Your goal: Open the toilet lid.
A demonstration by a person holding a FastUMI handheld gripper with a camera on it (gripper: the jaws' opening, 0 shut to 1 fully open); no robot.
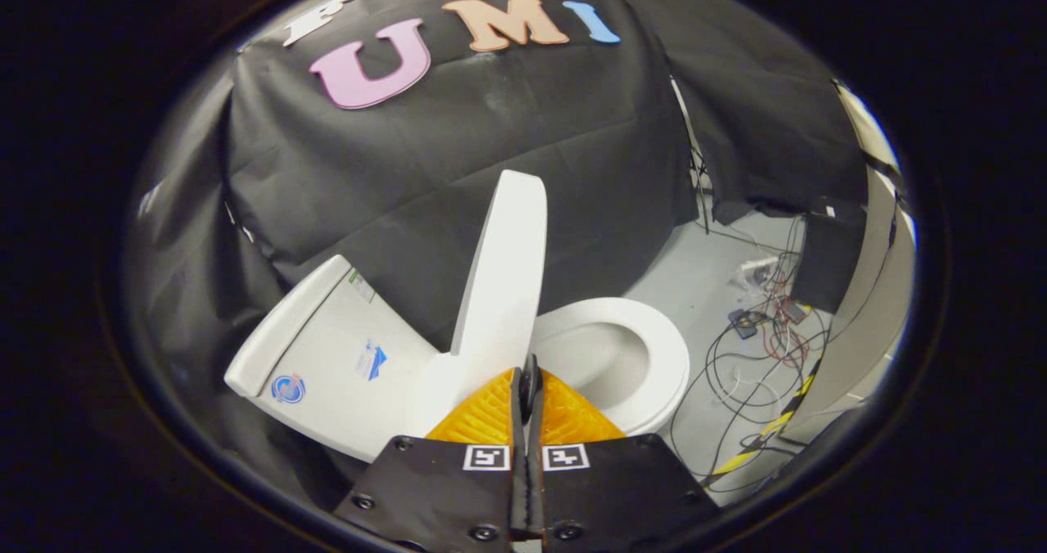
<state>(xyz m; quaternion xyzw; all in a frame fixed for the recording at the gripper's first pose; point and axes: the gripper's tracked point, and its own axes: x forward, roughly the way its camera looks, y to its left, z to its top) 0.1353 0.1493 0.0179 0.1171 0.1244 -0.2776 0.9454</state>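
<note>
We note the gripper (pixel 530 373) clenched, its two fingers pressed together with no gap that we can see and nothing held between them. Each finger carries a ribbed, wedge-shaped pad and, nearer the camera, a small square black-and-white marker (pixel 487 457) on its flat base plate.

The toilet lid (pixel 503 279) stands raised, close to upright, seen almost edge-on as a tall, smooth, white, rounded slab. Its lower end sits just ahead of the fingertips and slightly to their left; we cannot tell whether the tips touch it. To the right of the lid and beyond the fingers lies the toilet seat (pixel 646 332), a glossy white oval ring around the open bowl (pixel 605 365).

Left of the lid is the toilet tank (pixel 327 348), a white, smooth, boxy body with rounded edges. It bears three stickers: a round blue one (pixel 288 388) near its near-left corner, a blue-and-white one (pixel 372 361) mid-face, and a small label with a green edge (pixel 361 286) near the top. The writing on all three is too small for us to read.

On the grey floor (pixel 703 267) to the right, a tangle of black, red and white cables (pixel 761 348) spreads out, with a yellow-and-black striped strip (pixel 773 426) nearby.
</note>
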